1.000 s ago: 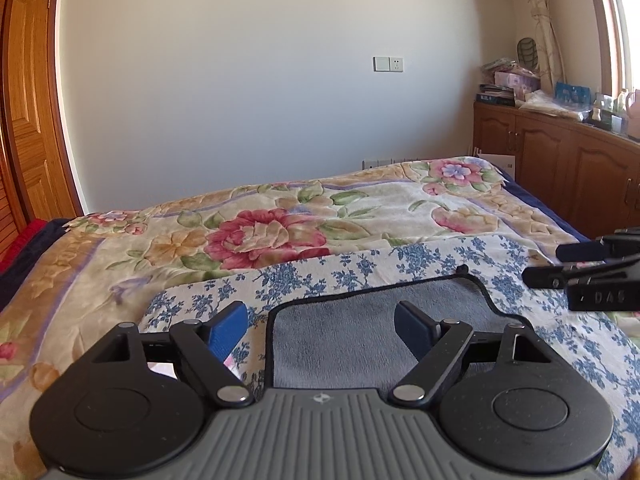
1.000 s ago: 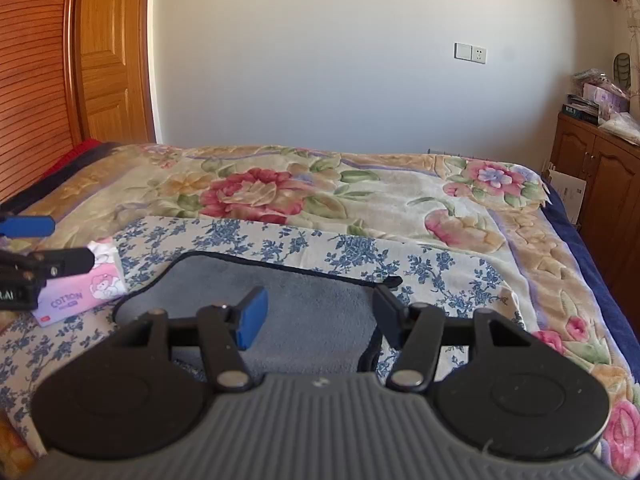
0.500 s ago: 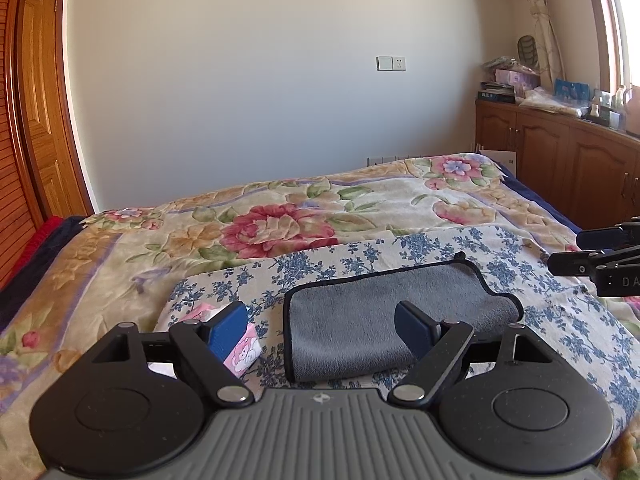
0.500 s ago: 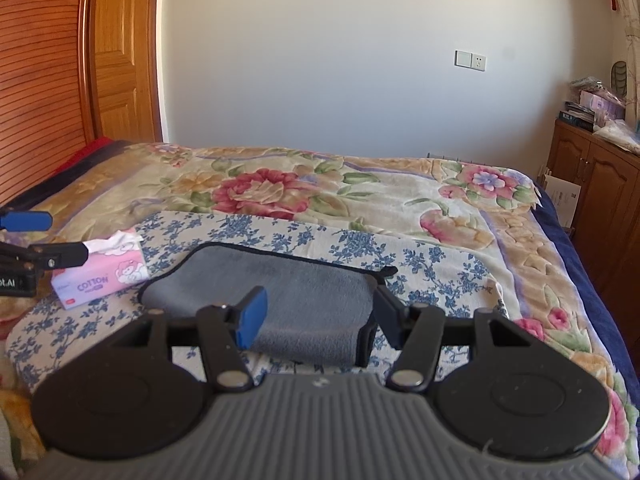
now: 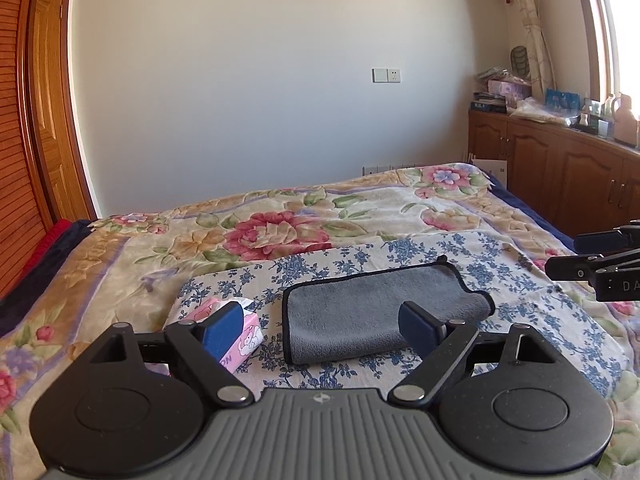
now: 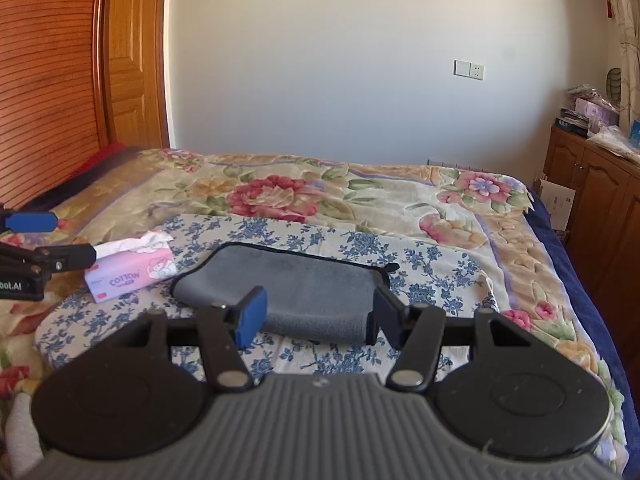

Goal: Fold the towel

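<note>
Matt grey plush towel (image 5: 376,312) on printed cotton-like cloth (image 5: 532,312)

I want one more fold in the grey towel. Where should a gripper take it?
Pinch the grey towel at its right short end, where the black-trimmed edges stack, coming in low from the right with the right gripper; the near long edge looks like a rounded fold, harder to pinch.

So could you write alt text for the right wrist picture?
A folded grey towel lies on a blue-flowered cloth on a bed, just beyond the open right gripper. A pink tissue pack sits left of it, near the left gripper.
</note>
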